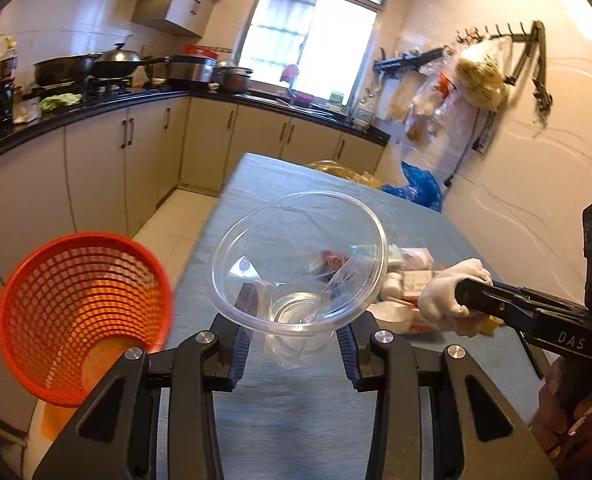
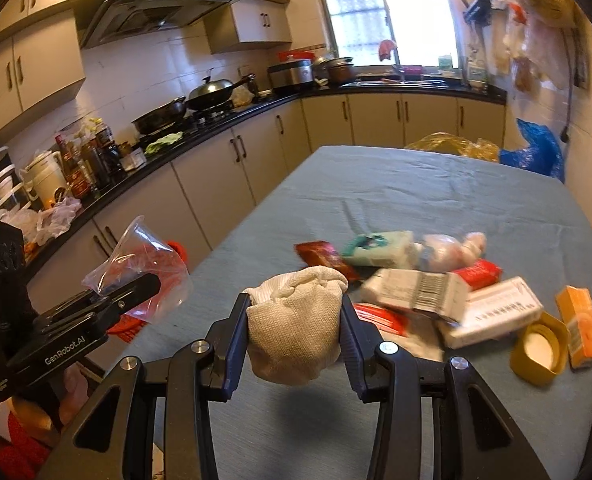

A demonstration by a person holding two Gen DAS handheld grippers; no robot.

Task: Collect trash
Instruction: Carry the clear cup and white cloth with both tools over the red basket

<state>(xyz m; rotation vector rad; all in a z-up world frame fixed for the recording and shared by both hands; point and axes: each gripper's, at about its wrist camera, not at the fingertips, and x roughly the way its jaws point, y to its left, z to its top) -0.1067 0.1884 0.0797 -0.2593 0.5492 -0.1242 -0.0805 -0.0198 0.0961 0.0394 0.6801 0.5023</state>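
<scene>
Clamped in the left claw (image 1: 294,344), a clear plastic cup (image 1: 300,264) hangs near the orange basket (image 1: 82,316), presumably for dropping in. Right claw (image 2: 294,344) pinches a balled white cloth (image 2: 296,320) above the worktop (image 2: 416,200), likely bound there too.

My left gripper (image 1: 296,344) and right gripper (image 2: 296,332) are black, with blue-padded fingers (image 2: 235,344) and silver screws (image 2: 200,346).

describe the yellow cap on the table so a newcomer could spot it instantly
Start at the blue-grey clothed table and find the litter pile of boxes on its near right. At the pile's nearest edge, touching a small orange carton, lies the yellow plastic cap: the only round, open item, showing a white inside.
</scene>
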